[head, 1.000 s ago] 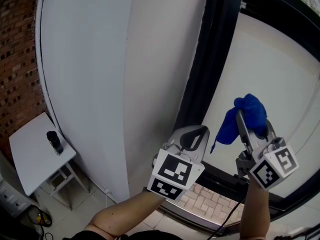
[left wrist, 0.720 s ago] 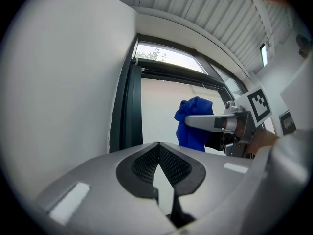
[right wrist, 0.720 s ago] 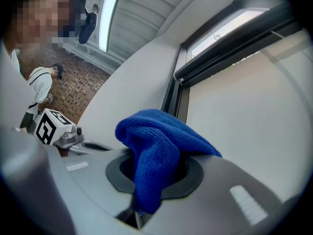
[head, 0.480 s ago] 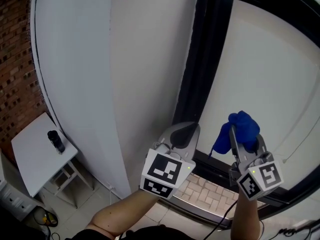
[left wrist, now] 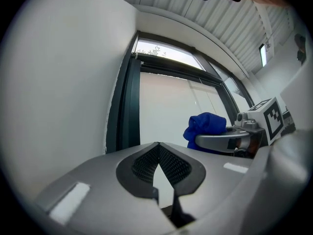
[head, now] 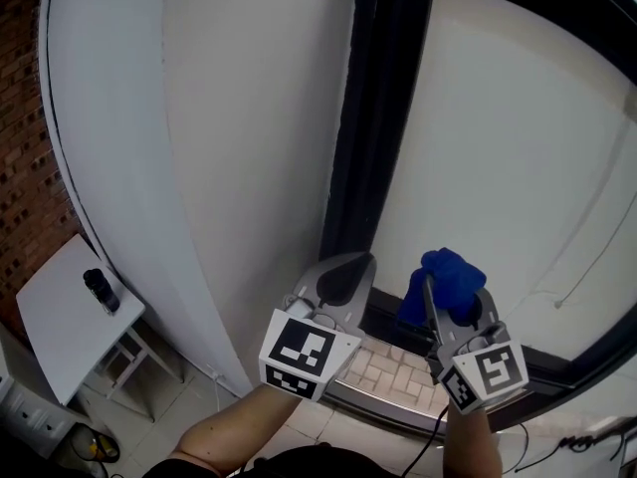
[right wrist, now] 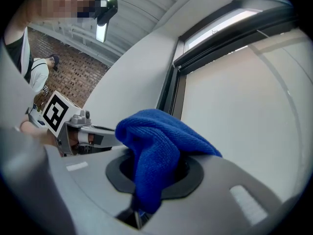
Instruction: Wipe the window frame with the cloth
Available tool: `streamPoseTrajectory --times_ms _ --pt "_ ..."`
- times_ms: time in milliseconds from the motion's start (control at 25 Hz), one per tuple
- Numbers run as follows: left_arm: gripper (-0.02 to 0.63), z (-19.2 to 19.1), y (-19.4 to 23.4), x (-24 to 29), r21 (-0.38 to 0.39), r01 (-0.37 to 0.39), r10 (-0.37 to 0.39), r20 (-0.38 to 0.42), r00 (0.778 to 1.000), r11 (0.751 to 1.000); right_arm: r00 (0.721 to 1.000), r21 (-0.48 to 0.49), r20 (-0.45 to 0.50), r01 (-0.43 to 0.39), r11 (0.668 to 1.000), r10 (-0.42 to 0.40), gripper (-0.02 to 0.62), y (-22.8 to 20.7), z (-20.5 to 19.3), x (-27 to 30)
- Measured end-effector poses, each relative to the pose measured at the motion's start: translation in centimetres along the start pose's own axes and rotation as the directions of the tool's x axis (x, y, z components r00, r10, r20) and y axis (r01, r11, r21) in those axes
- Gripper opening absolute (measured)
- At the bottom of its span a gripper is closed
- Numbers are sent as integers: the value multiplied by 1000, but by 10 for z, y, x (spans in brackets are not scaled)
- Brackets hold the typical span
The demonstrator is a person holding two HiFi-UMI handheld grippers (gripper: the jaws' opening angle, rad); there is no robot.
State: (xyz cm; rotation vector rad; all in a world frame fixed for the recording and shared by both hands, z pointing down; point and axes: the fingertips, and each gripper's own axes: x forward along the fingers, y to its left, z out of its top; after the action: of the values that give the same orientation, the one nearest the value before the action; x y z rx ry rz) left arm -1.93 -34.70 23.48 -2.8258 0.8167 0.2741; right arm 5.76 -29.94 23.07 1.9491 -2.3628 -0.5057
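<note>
The right gripper (head: 438, 302) clamps the cloth (head: 450, 270) beside the window frame (head: 373, 118), while the left gripper (head: 338, 279) is closed and empty; hard rubbing might pull the bunched cloth loose.

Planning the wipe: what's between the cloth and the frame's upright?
Nothing: the head view shows only bare pale panel between cloth and frame.

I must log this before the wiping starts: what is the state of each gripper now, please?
Left gripper: shut, nothing between the jaws.
Right gripper: shut on the blue cloth.
</note>
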Motion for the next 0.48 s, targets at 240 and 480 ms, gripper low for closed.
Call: streamPoseTrajectory --times_ms 240,480 --pt "-8 -12 -24 13 -33 49 -50 -5 999 998 999 -14 -26 47 999 -48 64 -11 -6 -22" --pt "-8 -19 -58 30 -51 119 -119 -8 993 992 993 -5 -38 115 993 -115 66 -32 -10 -51"
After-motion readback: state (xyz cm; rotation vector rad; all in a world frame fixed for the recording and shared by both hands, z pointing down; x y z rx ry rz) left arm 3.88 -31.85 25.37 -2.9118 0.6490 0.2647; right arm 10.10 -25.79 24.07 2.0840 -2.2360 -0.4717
